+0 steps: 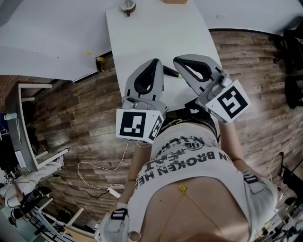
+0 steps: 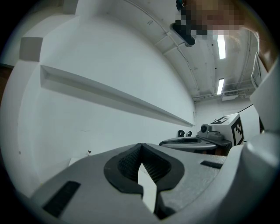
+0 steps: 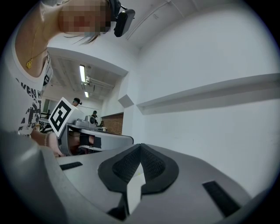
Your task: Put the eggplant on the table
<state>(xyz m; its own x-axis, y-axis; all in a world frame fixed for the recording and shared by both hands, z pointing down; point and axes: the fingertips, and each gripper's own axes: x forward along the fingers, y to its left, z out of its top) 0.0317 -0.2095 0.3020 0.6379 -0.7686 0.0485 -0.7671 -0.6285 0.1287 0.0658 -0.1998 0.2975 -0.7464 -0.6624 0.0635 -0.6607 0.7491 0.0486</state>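
Observation:
A dark, long thing with a green tip, apparently the eggplant (image 1: 171,72), lies on the white table (image 1: 142,33), mostly hidden between and beneath the two grippers. My left gripper (image 1: 155,61) hovers over the table's near end, level and shut with nothing in it; its toothed pads (image 2: 141,146) meet at the tip. My right gripper (image 1: 179,60) hangs beside it, also shut and empty, pads (image 3: 140,146) together. Each gripper view shows the other gripper alongside: the right one (image 2: 192,142) and the left one (image 3: 100,138).
A round metal object (image 1: 127,5) and a tan item (image 1: 175,1) sit at the table's far end. A second white surface (image 1: 47,38) lies to the left. A cable with a power strip (image 1: 113,193) runs over the wooden floor. Dark chairs (image 1: 293,47) stand at the right.

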